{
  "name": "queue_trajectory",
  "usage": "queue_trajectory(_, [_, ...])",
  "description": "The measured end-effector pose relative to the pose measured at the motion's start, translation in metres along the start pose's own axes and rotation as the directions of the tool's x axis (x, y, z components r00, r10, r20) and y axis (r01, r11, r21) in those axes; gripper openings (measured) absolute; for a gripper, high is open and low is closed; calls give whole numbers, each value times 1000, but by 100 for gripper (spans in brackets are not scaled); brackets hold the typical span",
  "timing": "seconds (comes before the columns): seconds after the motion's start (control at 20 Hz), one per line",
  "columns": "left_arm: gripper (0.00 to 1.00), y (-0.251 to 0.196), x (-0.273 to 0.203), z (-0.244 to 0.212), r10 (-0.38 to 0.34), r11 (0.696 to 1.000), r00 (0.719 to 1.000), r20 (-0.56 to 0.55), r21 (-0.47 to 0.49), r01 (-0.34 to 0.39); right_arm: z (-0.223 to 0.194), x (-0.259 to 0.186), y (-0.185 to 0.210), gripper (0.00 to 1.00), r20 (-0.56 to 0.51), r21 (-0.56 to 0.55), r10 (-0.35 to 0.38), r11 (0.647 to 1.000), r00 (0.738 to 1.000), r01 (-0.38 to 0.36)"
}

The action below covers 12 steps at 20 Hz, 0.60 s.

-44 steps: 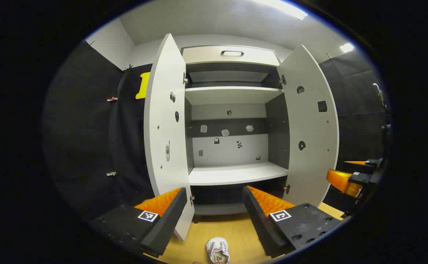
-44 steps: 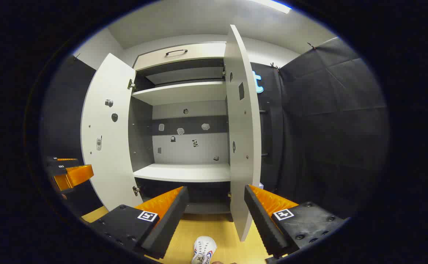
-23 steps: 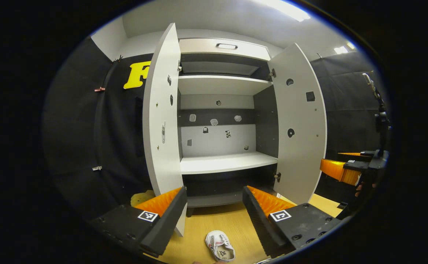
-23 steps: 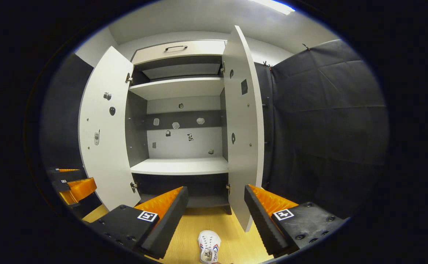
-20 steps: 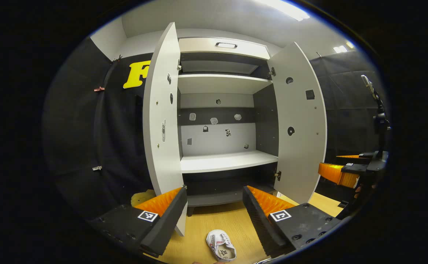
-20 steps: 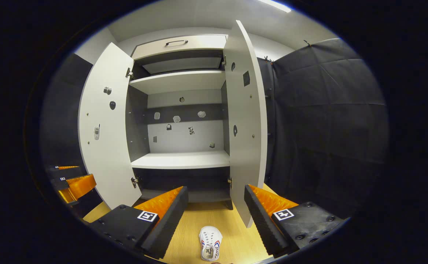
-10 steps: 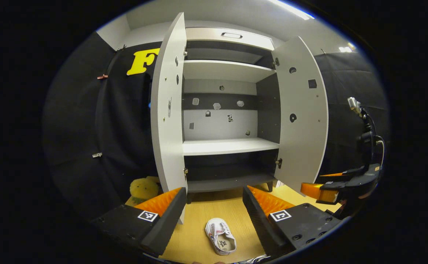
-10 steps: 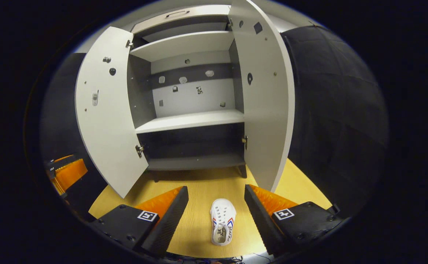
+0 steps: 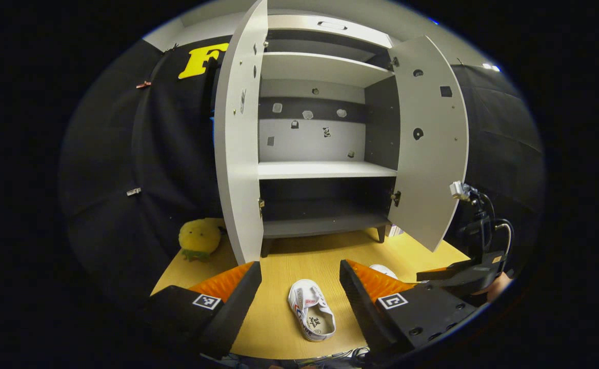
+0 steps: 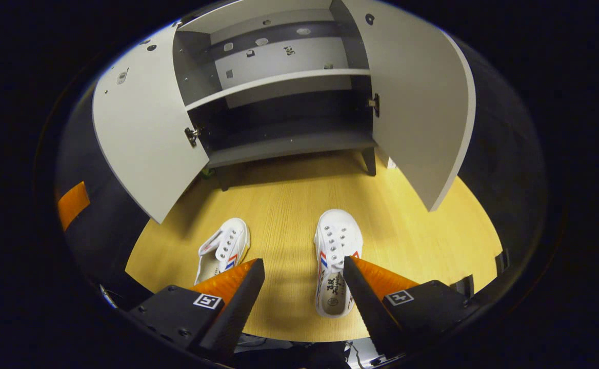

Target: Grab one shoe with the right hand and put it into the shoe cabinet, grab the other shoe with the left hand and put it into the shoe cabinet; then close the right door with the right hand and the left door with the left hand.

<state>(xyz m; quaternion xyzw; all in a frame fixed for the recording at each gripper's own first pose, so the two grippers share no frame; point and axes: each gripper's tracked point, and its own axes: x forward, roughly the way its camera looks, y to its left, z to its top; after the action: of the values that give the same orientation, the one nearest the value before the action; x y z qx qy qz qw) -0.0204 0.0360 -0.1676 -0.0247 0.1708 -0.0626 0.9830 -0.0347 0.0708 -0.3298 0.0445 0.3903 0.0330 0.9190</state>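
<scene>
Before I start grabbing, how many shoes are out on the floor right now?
2. In the right gripper view, one white shoe lies between the right gripper's fingers, toe toward the cabinet; the other shoe lies to its left on the wooden floor.

Both doors [image 10: 422, 102] swung wide; floor [image 10: 279, 205] between lies bare.

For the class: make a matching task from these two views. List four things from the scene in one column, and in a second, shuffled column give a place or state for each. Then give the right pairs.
Column 1
1. white lace-up shoe with red and blue stripes
2. yellow plush toy
3. grey shoe cabinet's right door
4. right gripper

Column 2
A. swung wide open
B. on the wooden floor, left of the cabinet
C. jaws apart, holding nothing
D. on the floor beside the right gripper's right finger

Pairs: 1-D, 2-B, 3-A, 4-C
</scene>
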Motion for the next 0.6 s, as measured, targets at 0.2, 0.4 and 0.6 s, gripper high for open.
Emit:
queue_trajectory(0.2, [95, 8, 7, -16, 18, 1000, 998, -55, -7, -19, -32, 28, -7, 99, -87, 73, 3, 997, 996, 4])
queue_trajectory(0.4, [95, 16, 12, -26, 30, 999, 996, -81, -23, -32, -42, 52, -8, 98, -109, 113, 10, 994, 994, 3])
queue_trajectory(0.6, [95, 19, 11, -34, 42, 998, 994, -102, -35, -46, -44, 73, -5, 97, -93, 124, 10, 992, 996, 1])
